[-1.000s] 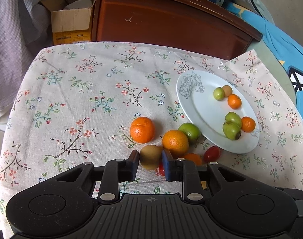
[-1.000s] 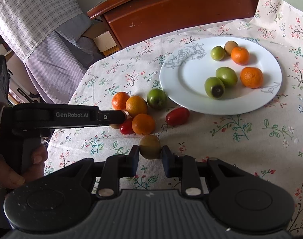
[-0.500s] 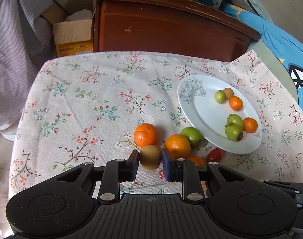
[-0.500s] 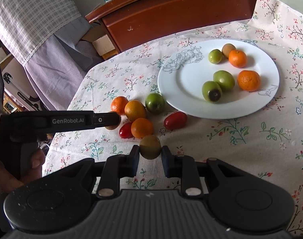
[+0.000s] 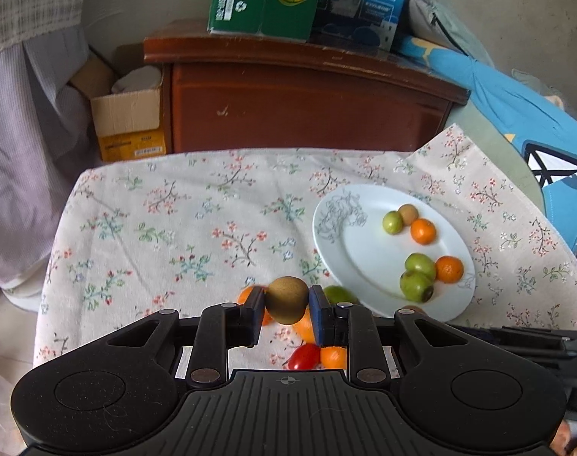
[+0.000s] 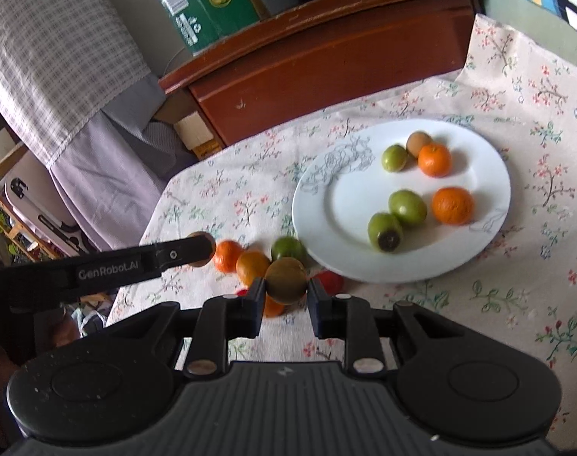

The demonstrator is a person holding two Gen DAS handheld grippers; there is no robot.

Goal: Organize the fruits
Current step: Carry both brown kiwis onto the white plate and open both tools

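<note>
Between the pads of the left tongs (image 5: 287, 301) sits a brown kiwi (image 5: 286, 300), clamped from both sides and held clear of the cloth (image 5: 166, 224). Its lower half hides part of an orange (image 5: 304, 330) behind it; another orange (image 5: 245, 296) peeks out past the left pad. A red tomato (image 5: 304, 356) and a small orange (image 5: 333, 357) show below, partly cut off by the tongs' body. A green fruit (image 5: 337, 294) is mostly hidden behind the right pad.

The right tongs (image 6: 285, 292) are likewise closed on a dull greenish-brown fruit (image 6: 285, 280), blurred, so its kind is hard to tell. In that view the left tongs reach in from the left, their kiwi mostly hidden by the finger.

Further right on the surface lies a white plate (image 5: 349, 243) holding three green fruits, two oranges and one brownish fruit. Beyond stands a wooden cabinet (image 5: 307, 110) with boxes on top, cut off by the frame.
</note>
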